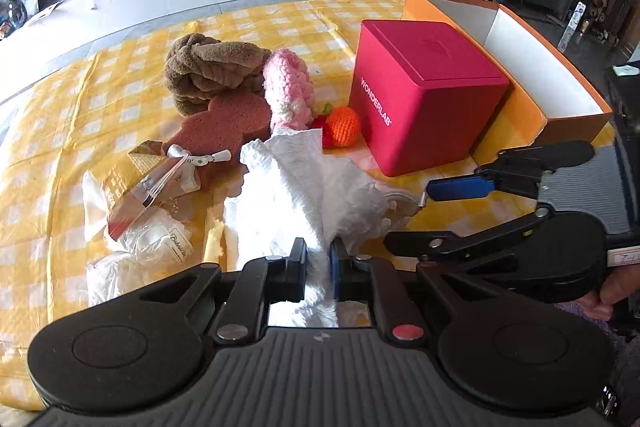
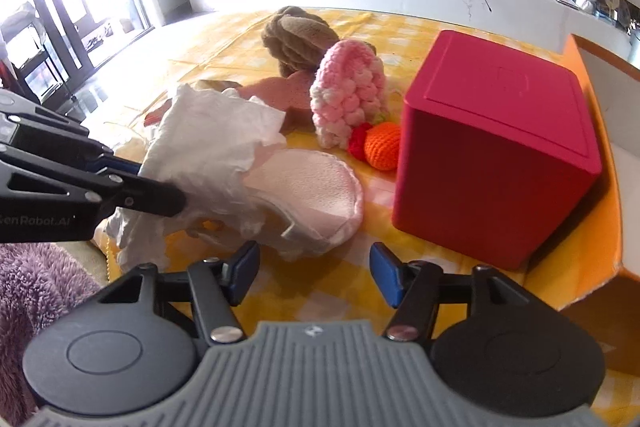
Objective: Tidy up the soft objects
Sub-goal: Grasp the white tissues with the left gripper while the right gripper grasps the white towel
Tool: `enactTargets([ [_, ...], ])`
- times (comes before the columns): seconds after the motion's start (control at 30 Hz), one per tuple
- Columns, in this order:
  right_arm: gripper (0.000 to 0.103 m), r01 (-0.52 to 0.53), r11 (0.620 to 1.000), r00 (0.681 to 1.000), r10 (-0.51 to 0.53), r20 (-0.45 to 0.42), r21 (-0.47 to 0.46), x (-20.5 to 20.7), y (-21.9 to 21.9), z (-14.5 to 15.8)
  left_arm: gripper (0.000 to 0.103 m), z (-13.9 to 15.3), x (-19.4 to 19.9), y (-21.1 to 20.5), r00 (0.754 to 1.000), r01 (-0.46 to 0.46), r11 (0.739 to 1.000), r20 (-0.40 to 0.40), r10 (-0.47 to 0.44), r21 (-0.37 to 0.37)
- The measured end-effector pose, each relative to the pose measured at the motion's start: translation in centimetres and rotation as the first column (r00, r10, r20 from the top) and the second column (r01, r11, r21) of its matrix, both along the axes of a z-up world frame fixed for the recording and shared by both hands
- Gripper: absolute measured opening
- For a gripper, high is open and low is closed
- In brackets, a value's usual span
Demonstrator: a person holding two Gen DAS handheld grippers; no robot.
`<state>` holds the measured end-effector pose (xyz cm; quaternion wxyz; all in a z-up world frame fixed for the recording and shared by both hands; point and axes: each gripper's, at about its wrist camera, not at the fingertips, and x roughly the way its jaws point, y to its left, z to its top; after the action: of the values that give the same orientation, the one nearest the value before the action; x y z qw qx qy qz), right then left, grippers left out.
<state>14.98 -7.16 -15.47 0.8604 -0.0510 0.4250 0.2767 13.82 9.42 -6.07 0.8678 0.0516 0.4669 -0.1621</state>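
My left claw (image 1: pixel 318 263) is closed on the crumpled white paper towel (image 1: pixel 304 187), which lies over a pale pink pad (image 2: pixel 308 187) on the yellow checked tablecloth (image 1: pixel 80 99), while my right claw (image 2: pixel 314 277) stands open and empty just beside it, near the red box (image 2: pixel 492 143).

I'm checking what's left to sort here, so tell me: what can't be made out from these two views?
- Left wrist view: the white tissue, clamped in the left gripper, covers the cloth beneath it.
- Right wrist view: that tissue hides part of the pink pad and the sponge.
- Both views: the orange box is cut off by the frame edge and screened by the red box; its contents are unseen.
- Left view: the plastic packet label is too small.
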Motion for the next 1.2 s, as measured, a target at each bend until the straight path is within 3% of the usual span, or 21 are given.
enactTargets([
  [0.03,0.052,-0.008,1.000,1.000,0.008,0.004,-0.004,0.2,0.4,-0.2,0.013,0.2,0.0,0.1,1.000,0.005,1.000,0.004,-0.005,-0.006],
  [0.07,0.031,-0.008,1.000,1.000,0.009,0.009,-0.012,0.4,0.7,-0.4,0.013,0.3,0.0,0.2,1.000,0.002,1.000,0.006,-0.002,-0.007],
  [0.1,0.020,-0.002,1.000,1.000,0.002,0.015,-0.026,0.6,1.0,-0.5,0.013,0.6,0.1,0.4,1.000,-0.006,1.000,0.015,0.006,0.001],
  [0.17,0.010,0.016,1.000,0.999,-0.015,0.029,-0.021,0.7,1.0,-0.3,0.013,1.1,0.2,1.1,0.999,-0.027,1.000,0.032,0.027,0.005],
  [0.3,0.008,0.042,0.998,0.998,-0.040,0.057,-0.036,0.1,-0.2,0.9,0.012,2.4,-0.1,2.4,0.995,-0.077,0.997,0.066,0.078,-0.007],
  [0.47,0.008,0.080,0.991,0.997,-0.078,0.025,-0.103,-1.1,-3.3,0.9,0.011,3.8,-0.8,2.0,0.993,-0.074,0.989,0.079,0.084,-0.127],
  [0.57,0.008,0.098,0.985,0.995,-0.101,-0.014,-0.139,-1.6,-5.1,0.3,0.011,3.2,-0.8,0.4,0.997,-0.066,0.978,0.029,0.073,-0.199],
  [0.7,0.009,0.123,0.984,0.988,-0.134,-0.081,-0.125,-1.7,-6.9,-0.9,0.011,0.4,-0.1,-2.4,0.997,-0.073,0.981,-0.046,0.066,-0.182],
  [0.8,0.023,0.121,0.984,0.987,-0.133,-0.092,-0.131,-2.2,-7.3,-0.9,0.011,-2.2,0.6,-3.2,0.991,-0.096,0.983,-0.106,0.080,-0.159],
  [0.97,0.072,0.108,0.991,0.988,-0.116,-0.105,-0.084,-2.9,-8.0,0.2,0.011,-4.0,1.1,-2.6,0.978,-0.167,0.980,-0.142,0.151,-0.105],
  [1.07,0.079,0.092,0.995,0.989,-0.094,-0.115,-0.023,-2.5,-7.6,0.3,0.011,-4.6,1.4,-1.9,0.971,-0.201,0.976,-0.148,0.187,-0.086],
  [1.2,0.088,0.054,0.998,0.991,-0.058,-0.117,-0.040,-1.3,-5.2,-1.1,0.019,-5.0,1.4,-1.9,0.967,-0.220,0.975,-0.136,0.215,-0.022],
])
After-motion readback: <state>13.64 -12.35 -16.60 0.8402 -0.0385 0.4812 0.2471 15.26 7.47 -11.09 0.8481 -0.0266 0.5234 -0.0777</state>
